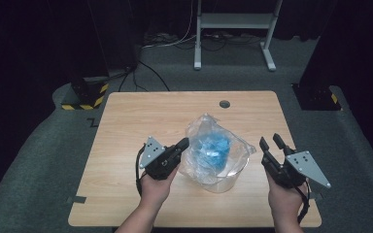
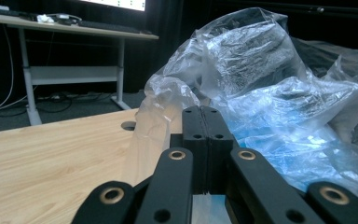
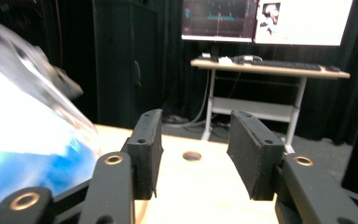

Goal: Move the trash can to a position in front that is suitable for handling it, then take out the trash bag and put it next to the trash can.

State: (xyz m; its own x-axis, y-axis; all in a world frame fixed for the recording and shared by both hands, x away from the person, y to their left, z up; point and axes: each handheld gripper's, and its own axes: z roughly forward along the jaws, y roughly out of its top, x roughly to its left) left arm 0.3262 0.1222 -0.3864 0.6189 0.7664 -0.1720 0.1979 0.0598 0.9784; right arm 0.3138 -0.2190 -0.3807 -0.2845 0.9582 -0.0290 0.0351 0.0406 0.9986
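- clamping a fold of clear film, the left gripper (image 1: 183,142) had its two black jaws pressed flat together in the left gripper view, with the film of the plastic bag (image 2: 261,93) rising directly behind and around their tips.
- in the high view the same gripper lay level and pointed toward the right, its tip touching the left edge of the bag, and the left hand (image 1: 156,187) held it from below.
- the right gripper (image 1: 271,143) had its jaws standing apart with nothing between them; in the right gripper view bare wood and a round hole (image 3: 191,156) showed through the gap.
- this gripper sat just beside the right edge of the bag without touching it, held by the right hand (image 1: 285,201), with its grey three-cornered plate facing up.
- the bag was crumpled and open-mouthed, resting near the middle of the wooden table (image 1: 126,121), between the two grippers, and bright blue contents (image 1: 213,145) showed through the film.
- beyond the far edge of the table stood a white-framed desk (image 3: 261,70) with a keyboard and lit screens (image 3: 265,21), against dark curtains; cables (image 1: 145,77) lay across the grey floor.
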